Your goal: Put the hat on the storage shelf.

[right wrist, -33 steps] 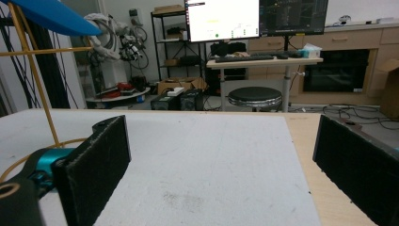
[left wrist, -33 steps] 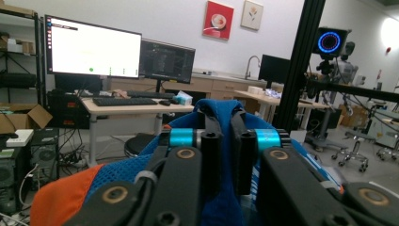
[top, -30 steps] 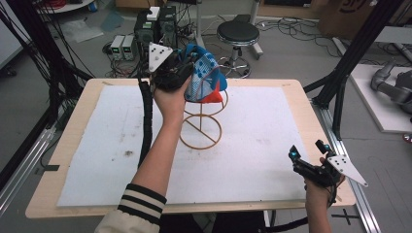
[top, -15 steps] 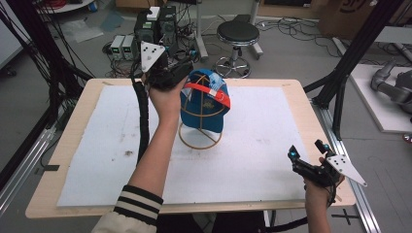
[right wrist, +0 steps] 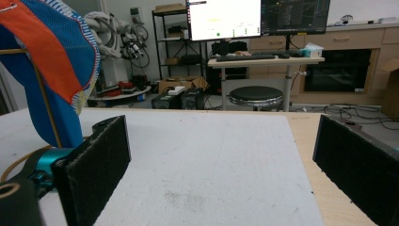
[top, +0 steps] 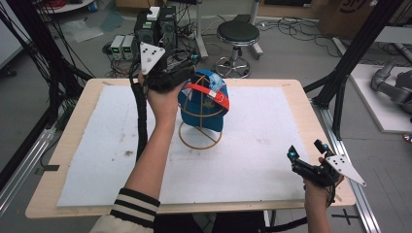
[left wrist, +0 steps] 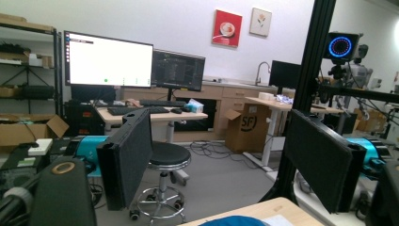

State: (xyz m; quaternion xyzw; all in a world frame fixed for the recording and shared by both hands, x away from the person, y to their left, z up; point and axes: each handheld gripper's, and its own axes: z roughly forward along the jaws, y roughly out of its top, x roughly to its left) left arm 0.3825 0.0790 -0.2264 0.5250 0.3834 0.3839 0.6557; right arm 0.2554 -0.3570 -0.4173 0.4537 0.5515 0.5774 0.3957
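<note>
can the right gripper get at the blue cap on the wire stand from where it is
Probably yes. The right gripper is open at the table's near right corner, and bare white mat lies between it and the blue cap on the wire stand. The left gripper beside the cap could crowd it.

High view looks down from above the near edge onto the table (top: 272,145). Left gripper view faces 12 o'clock, out into the lab. Right gripper view sits low near the tabletop; both (roughly) catch the stool (left wrist: 164,157).
</note>
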